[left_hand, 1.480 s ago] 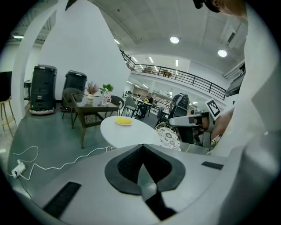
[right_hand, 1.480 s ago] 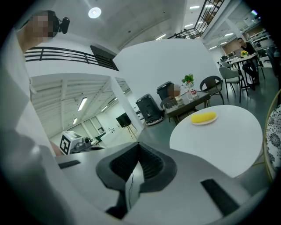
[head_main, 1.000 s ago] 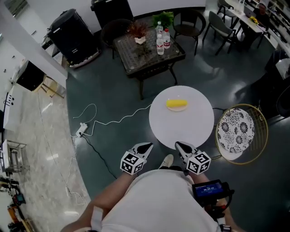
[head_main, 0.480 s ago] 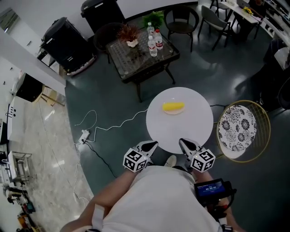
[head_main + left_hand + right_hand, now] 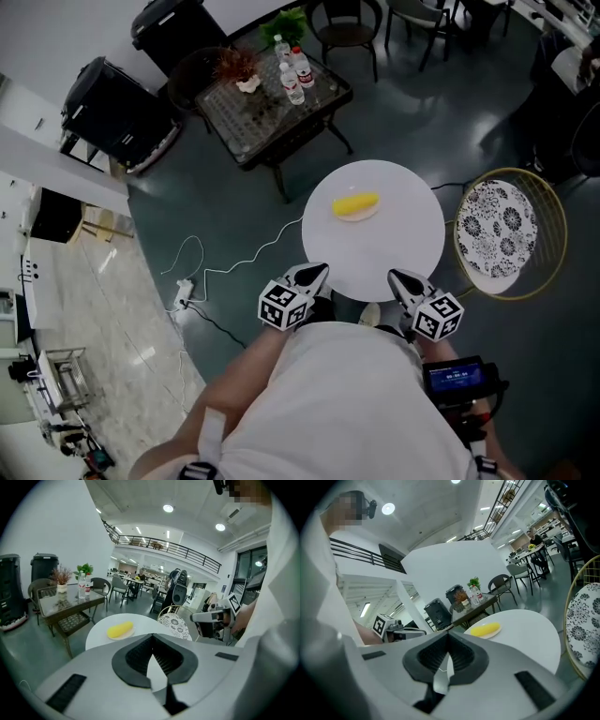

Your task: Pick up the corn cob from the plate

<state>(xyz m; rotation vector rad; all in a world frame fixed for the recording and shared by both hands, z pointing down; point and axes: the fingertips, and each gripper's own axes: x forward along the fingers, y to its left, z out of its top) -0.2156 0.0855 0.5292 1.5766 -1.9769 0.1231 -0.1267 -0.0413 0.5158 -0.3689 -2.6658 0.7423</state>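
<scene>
A yellow corn cob (image 5: 355,203) lies on a small pale plate (image 5: 366,214) toward the far side of a round white table (image 5: 394,253). Both grippers hover at the table's near edge, well short of the plate. My left gripper (image 5: 313,273) is shut and empty at the near left rim. My right gripper (image 5: 397,277) is shut and empty at the near right rim. The left gripper view shows the corn cob (image 5: 120,629) ahead beyond the closed jaws, and the right gripper (image 5: 213,618) off to the side. In the right gripper view the corn cob (image 5: 484,630) lies ahead, slightly right.
A gold wire chair with a patterned cushion (image 5: 502,225) stands right of the table. Beyond it is a glass-top table (image 5: 272,94) with bottles and plants, and black bins (image 5: 112,98). A white cable and power strip (image 5: 183,286) lie on the dark floor at left.
Both grippers have come forward to the near edge of the round table, still shut. The corn cob and plate have not moved on the table.
</scene>
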